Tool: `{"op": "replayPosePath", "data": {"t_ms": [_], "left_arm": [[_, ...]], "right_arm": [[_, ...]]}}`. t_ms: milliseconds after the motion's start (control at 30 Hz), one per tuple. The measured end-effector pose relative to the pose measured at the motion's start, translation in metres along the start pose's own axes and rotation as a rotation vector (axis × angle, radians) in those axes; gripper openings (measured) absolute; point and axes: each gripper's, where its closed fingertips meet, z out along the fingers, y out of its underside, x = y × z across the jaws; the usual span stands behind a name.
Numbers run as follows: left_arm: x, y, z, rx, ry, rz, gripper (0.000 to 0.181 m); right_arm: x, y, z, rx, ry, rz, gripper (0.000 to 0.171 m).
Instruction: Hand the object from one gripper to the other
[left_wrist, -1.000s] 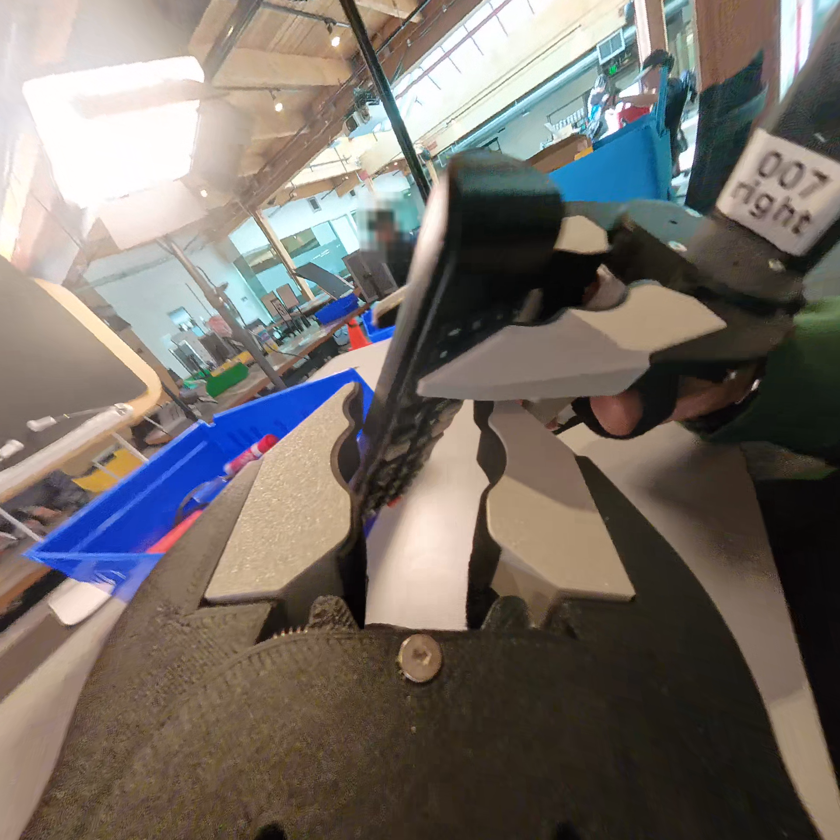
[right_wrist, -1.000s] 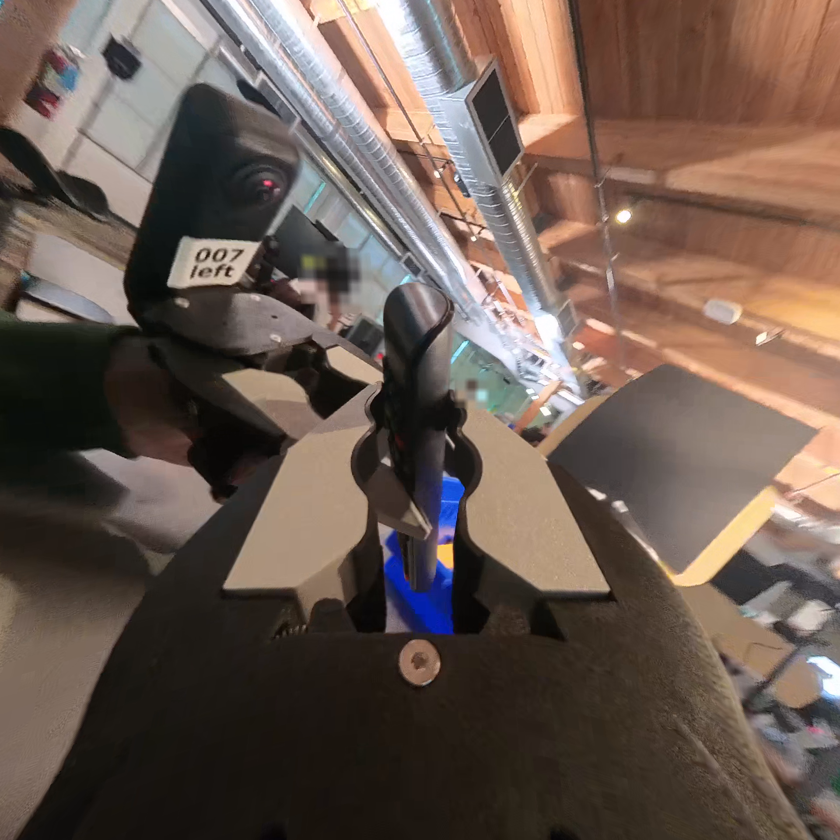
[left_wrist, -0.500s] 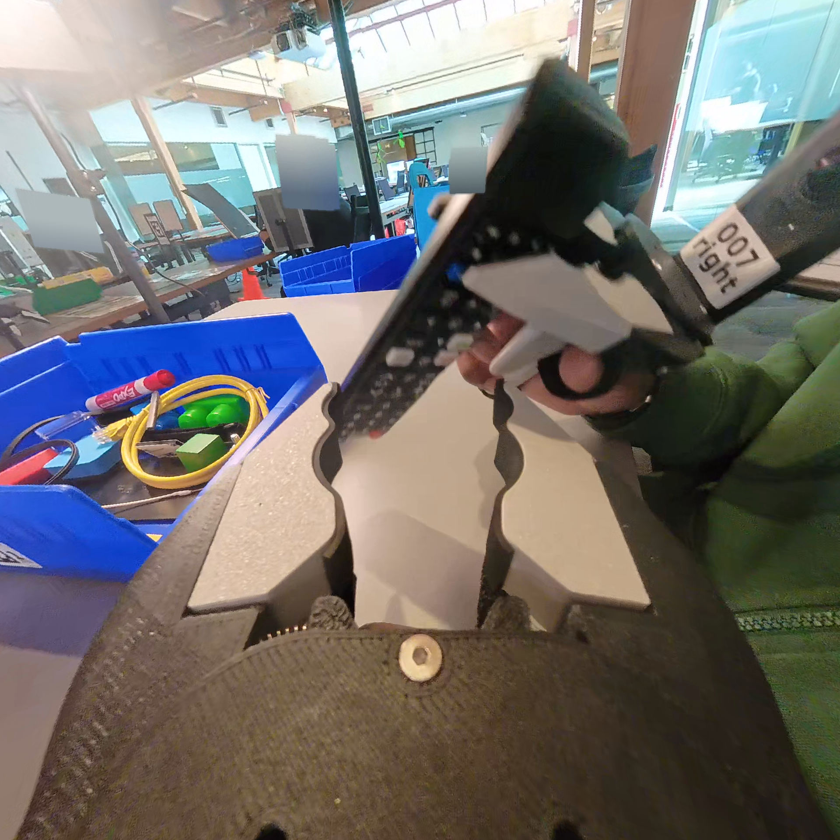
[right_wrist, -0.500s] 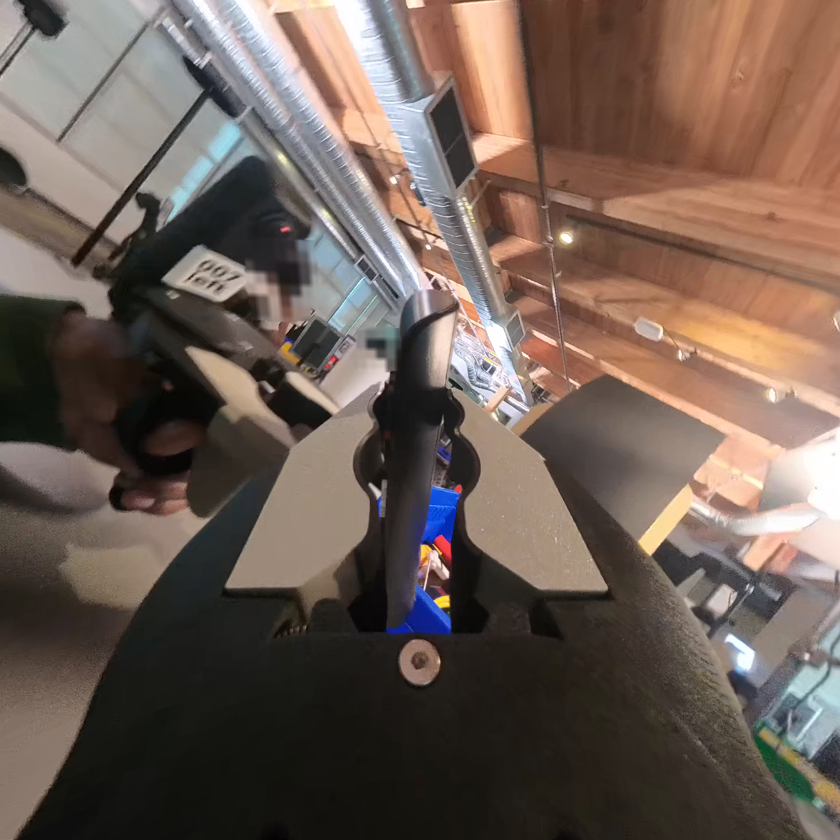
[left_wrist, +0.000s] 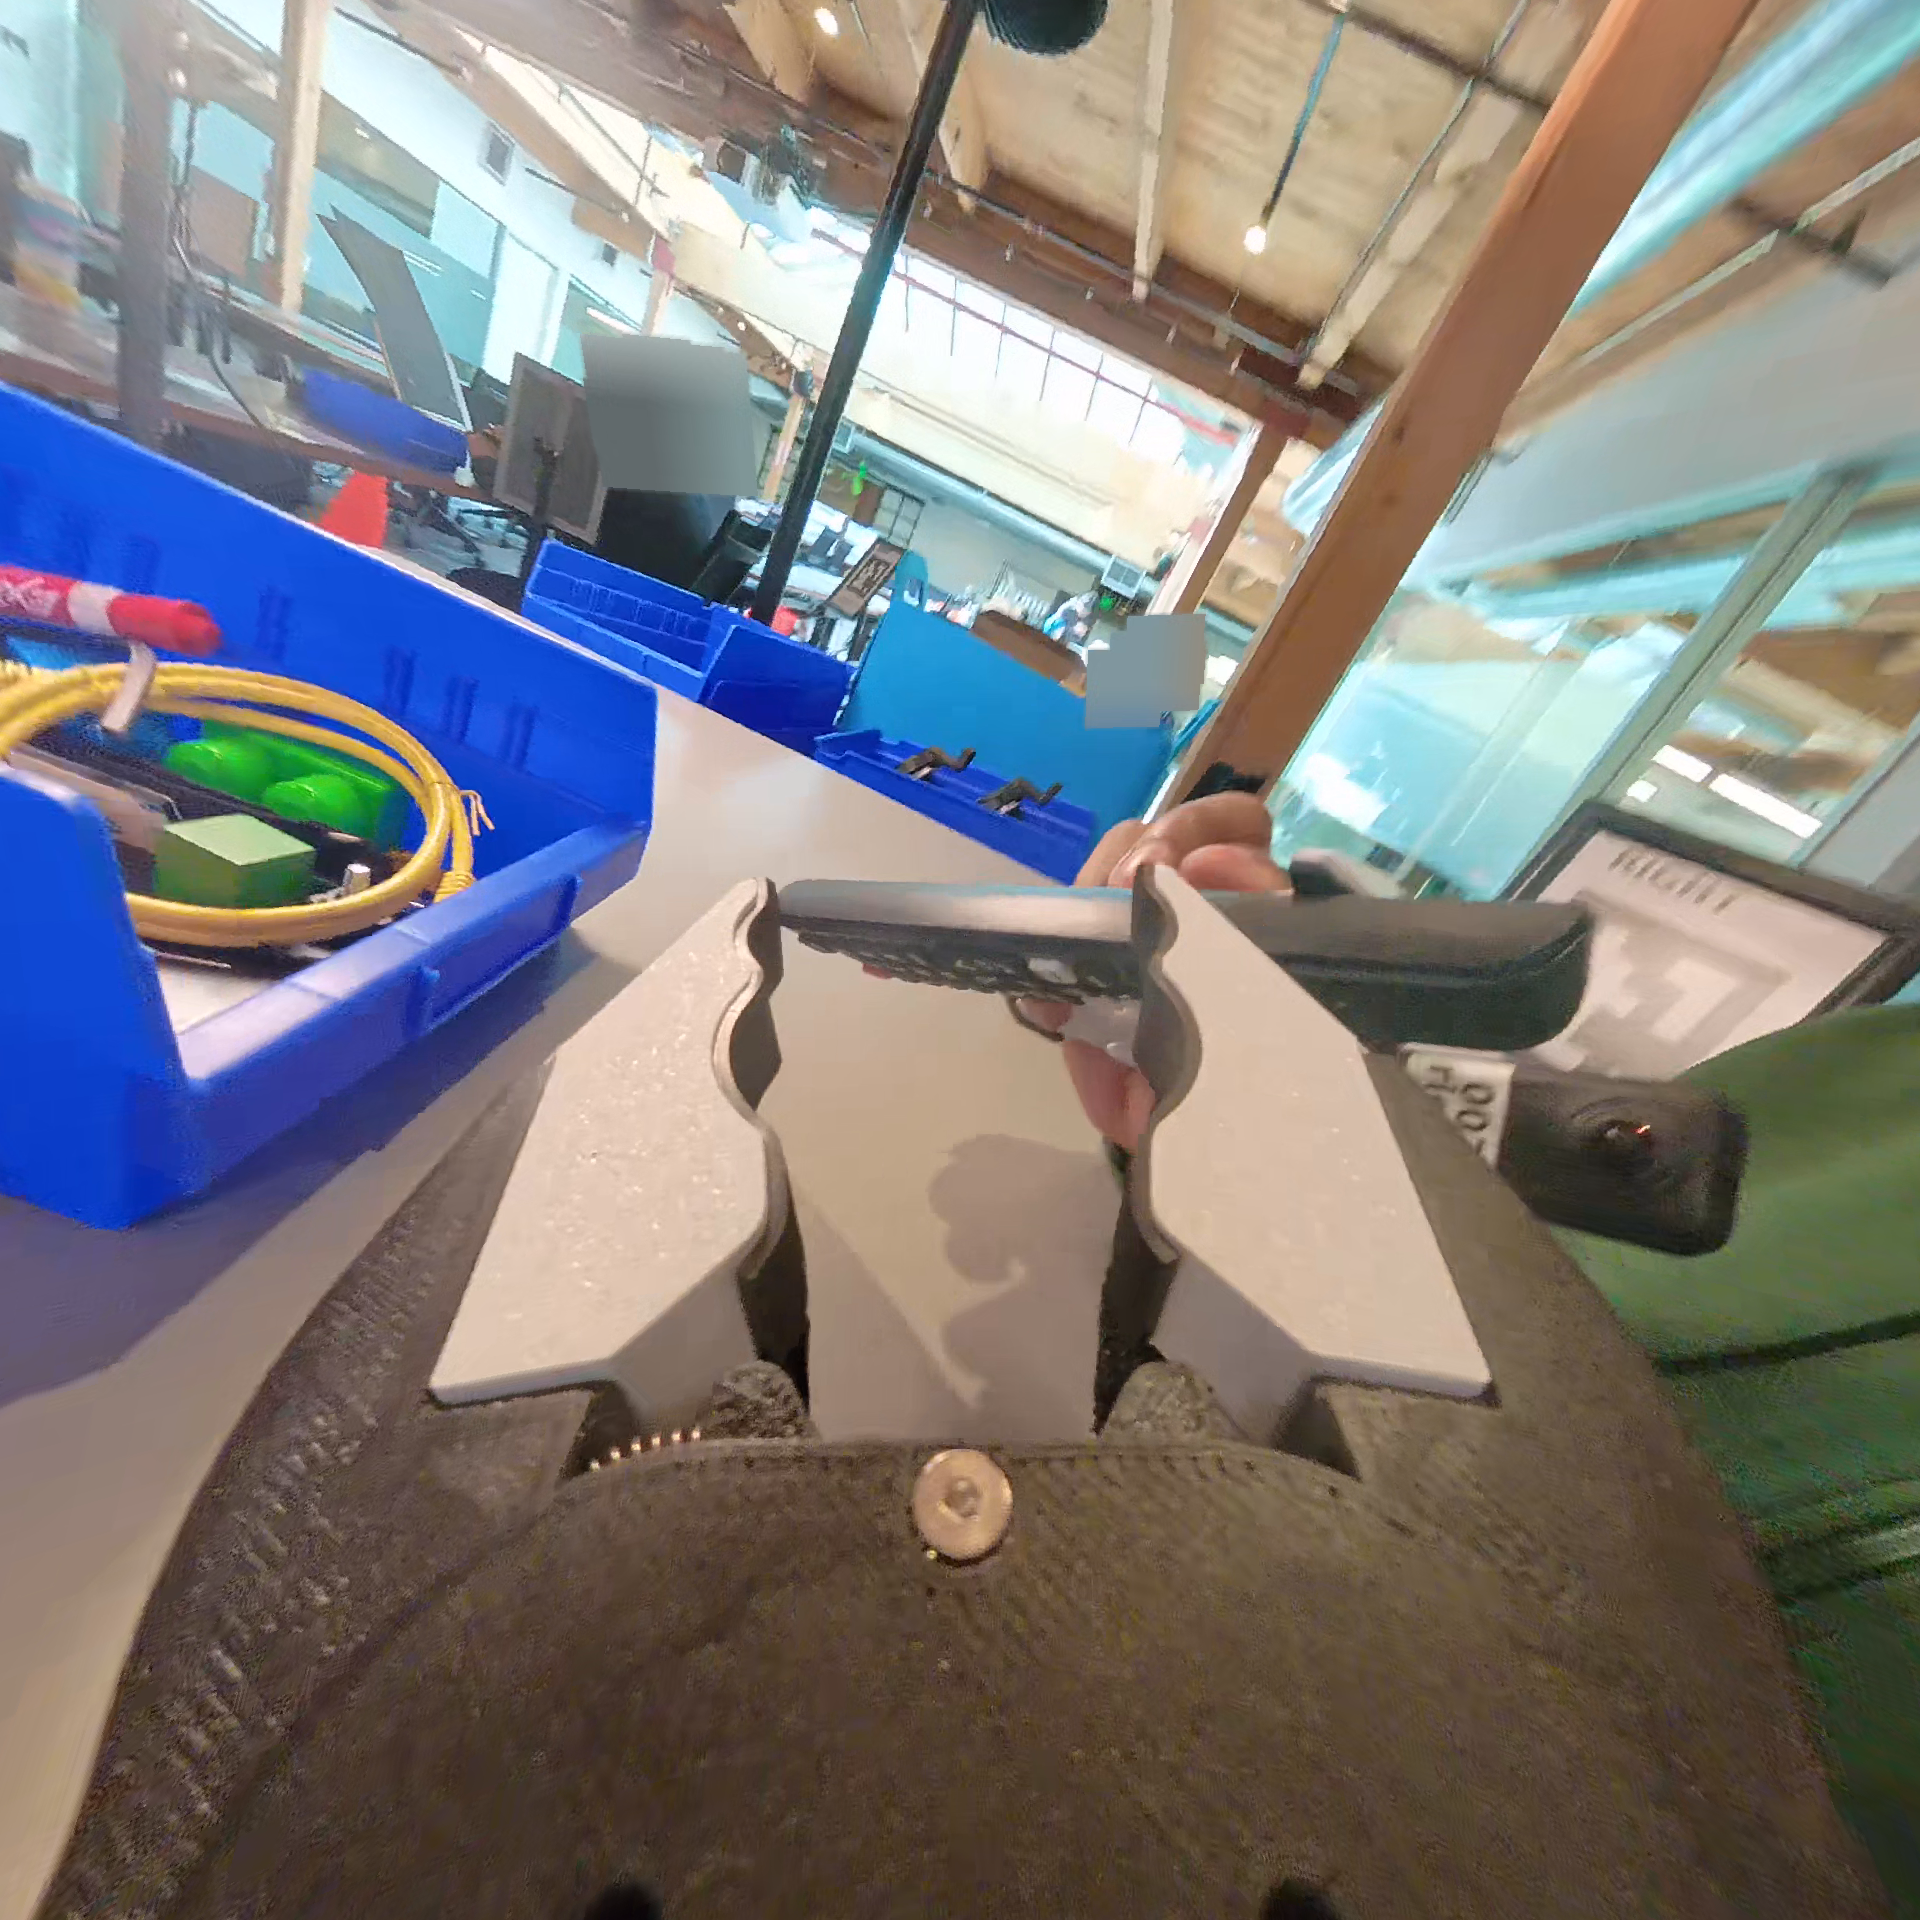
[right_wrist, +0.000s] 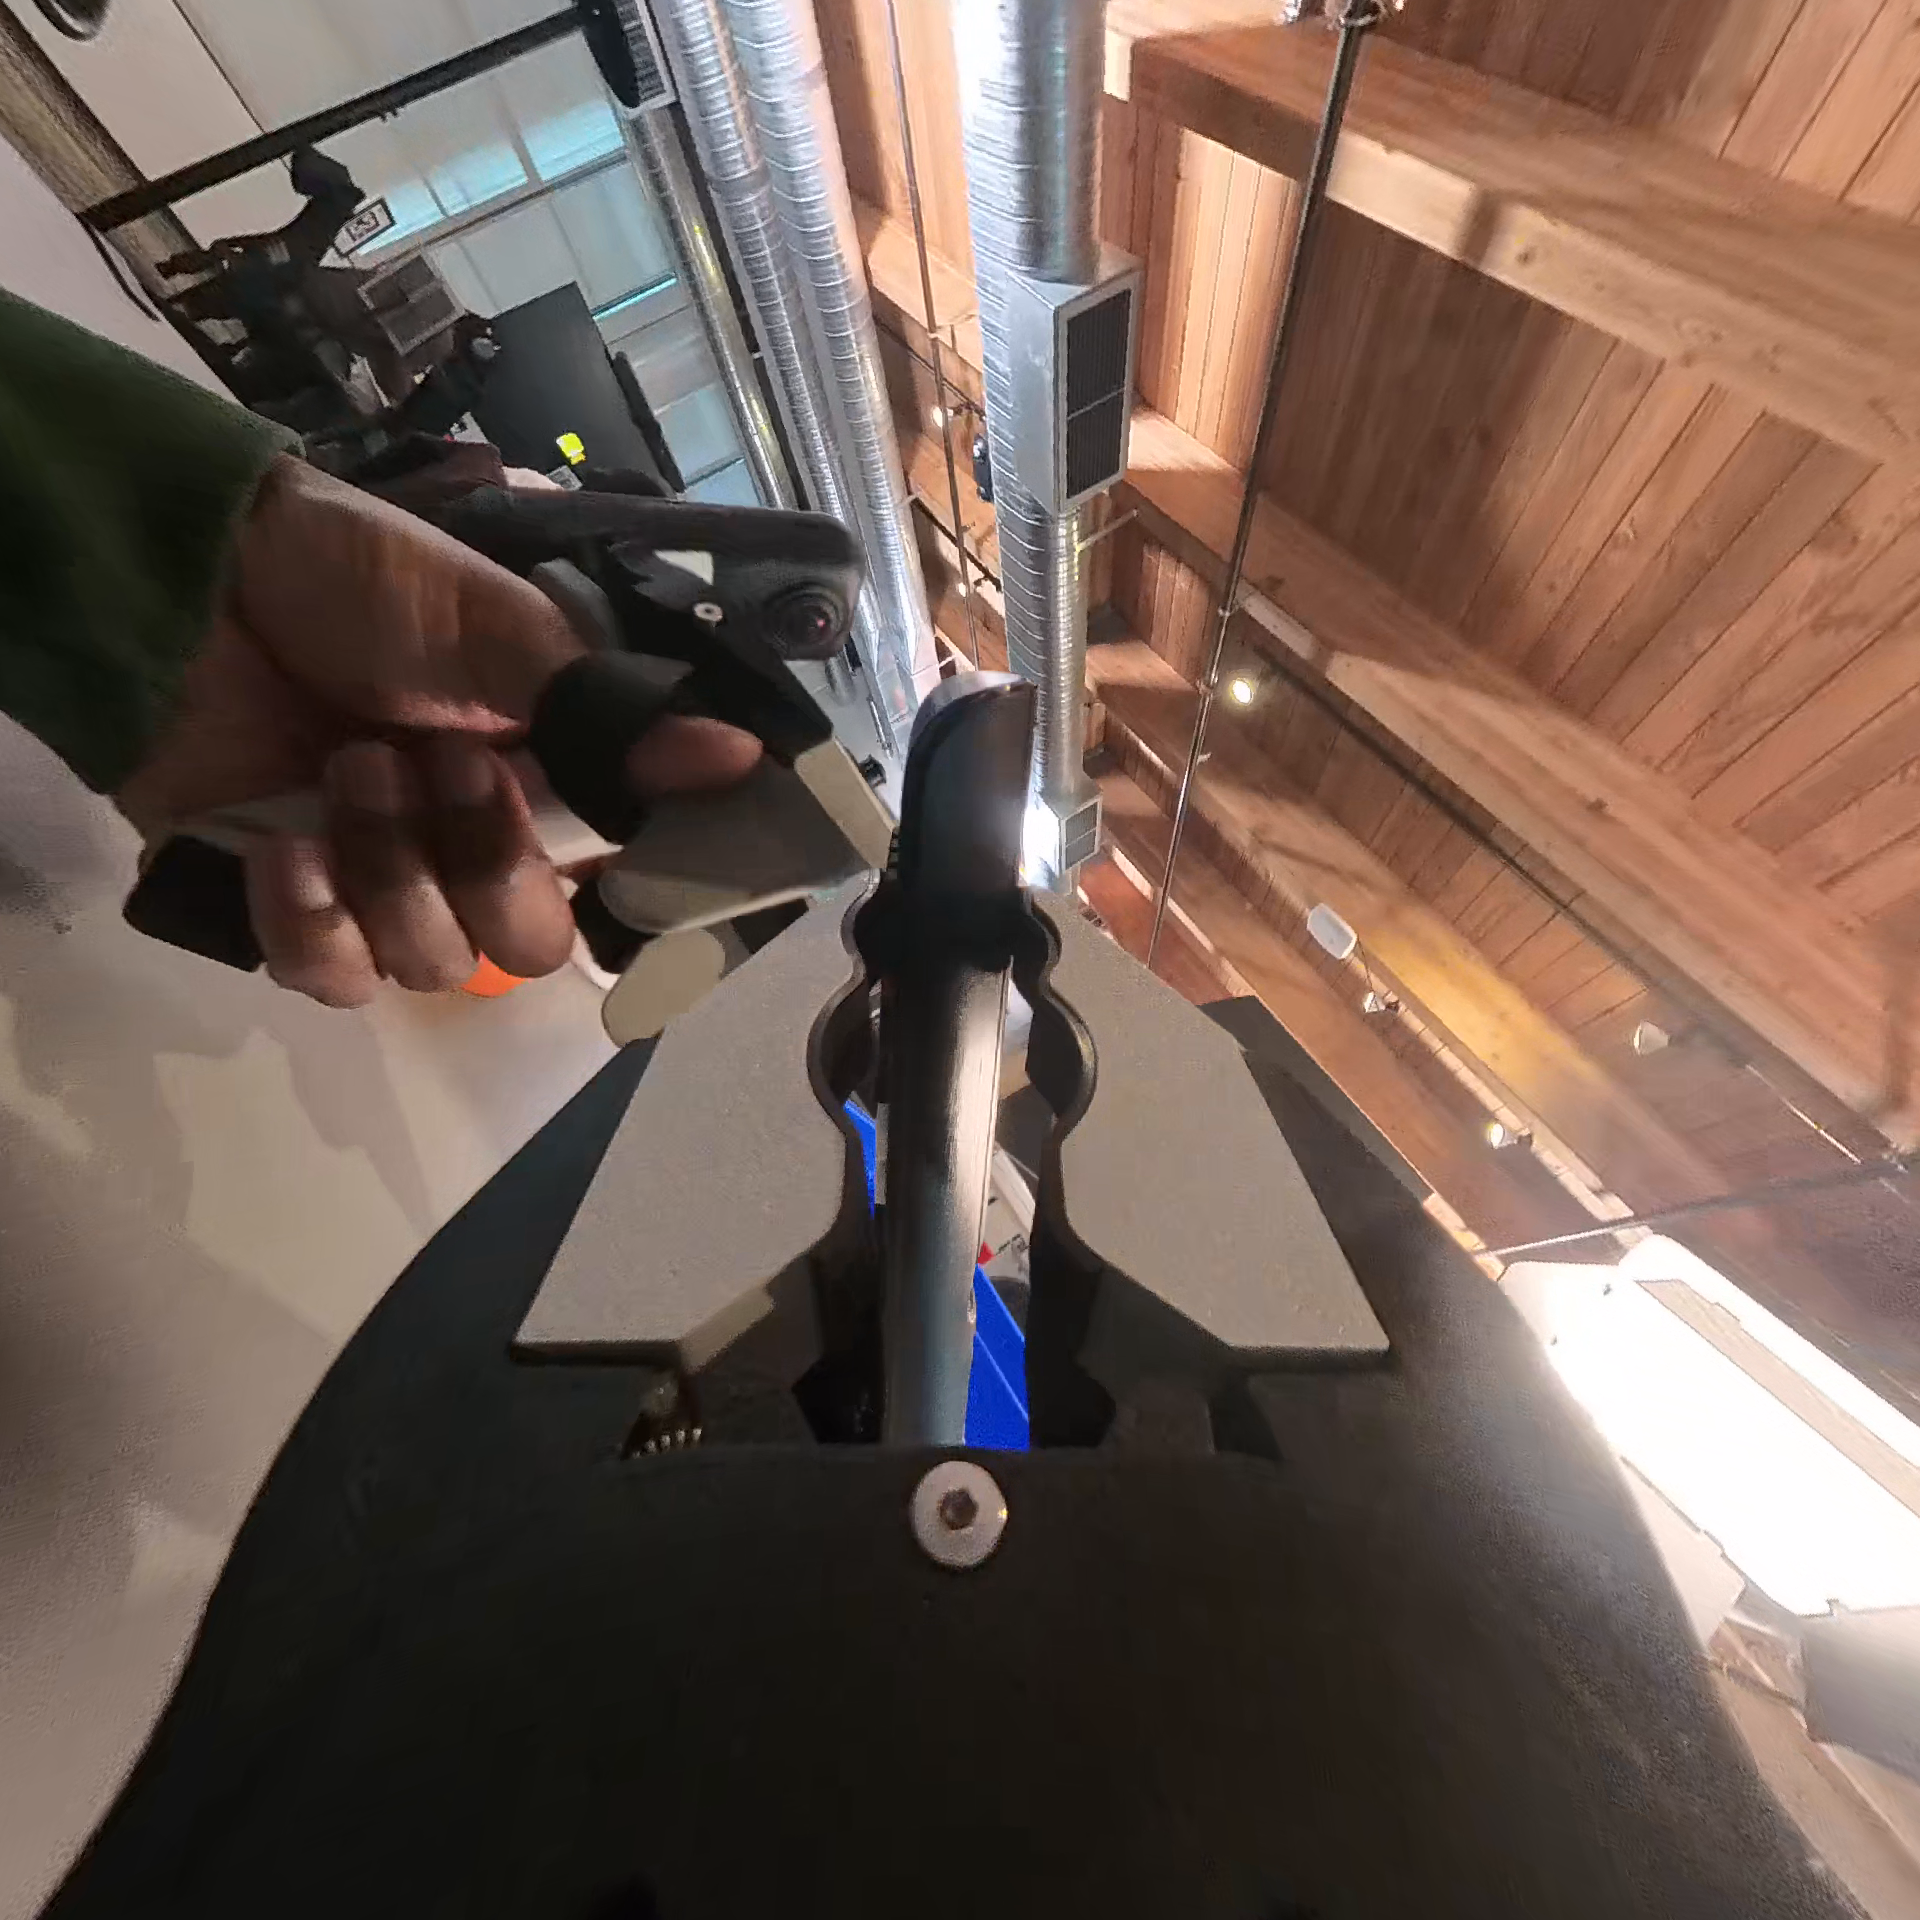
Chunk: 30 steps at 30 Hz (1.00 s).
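A black remote control (left_wrist: 956, 935) with rows of small buttons lies level across the tips of my left gripper (left_wrist: 958, 894), which is open; its far end passes behind the right finger. My right gripper (right_wrist: 951, 920) is shut on the remote (right_wrist: 951, 1143), which stands upright between its fingers. In the right wrist view the left gripper (right_wrist: 774, 904), held by a hand, is open, with one fingertip right beside the remote's edge. I cannot tell if it touches. In the left wrist view the right gripper's camera body (left_wrist: 1621, 1153) shows at right.
A blue bin (left_wrist: 343, 935) at left holds a yellow cable (left_wrist: 312, 707), green blocks and a red marker. More blue bins (left_wrist: 779, 665) stand at the far edge of the grey table (left_wrist: 883, 1091). A green sleeve (left_wrist: 1766, 1195) fills the right.
The remote has swung from a steep tilt to level across my left gripper's tips. The left gripper has stayed open. The right gripper has kept its hold.
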Motion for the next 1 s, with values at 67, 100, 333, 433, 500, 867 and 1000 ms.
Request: {"op": "replayPosePath", "data": {"t_ms": [67, 100, 333, 433, 500, 867, 1000], "left_arm": [[0.0, 0.0, 0.001, 0.004, -0.01, 0.021, 0.068], [0.0, 0.0, 0.001, 0.002, -0.007, 0.003, 0.068], [-0.01, 0.006, 0.001, -0.037, -0.066, 0.019, 0.068], [-0.015, 0.012, 0.003, -0.076, -0.125, 0.112, 0.067], [-0.017, 0.015, 0.004, -0.097, -0.161, 0.192, 0.068], [0.009, 0.038, 0.016, -0.192, -0.145, 0.763, 0.072], [0.032, 0.057, 0.022, -0.233, -0.014, 0.831, 0.071]], "right_arm": [[0.002, -0.002, -0.001, 0.008, 0.013, -0.005, 0.024], [0.004, -0.002, -0.001, 0.009, 0.021, -0.011, 0.024], [0.002, -0.006, -0.003, 0.022, 0.03, -0.063, 0.024], [0.002, -0.008, -0.004, 0.029, 0.035, -0.092, 0.024], [-0.001, -0.009, -0.004, 0.028, 0.03, -0.137, 0.024], [0.018, -0.002, -0.008, 0.112, -0.172, 0.674, 0.024], [0.033, -0.009, -0.012, 0.221, -0.241, 0.996, 0.024]]}}
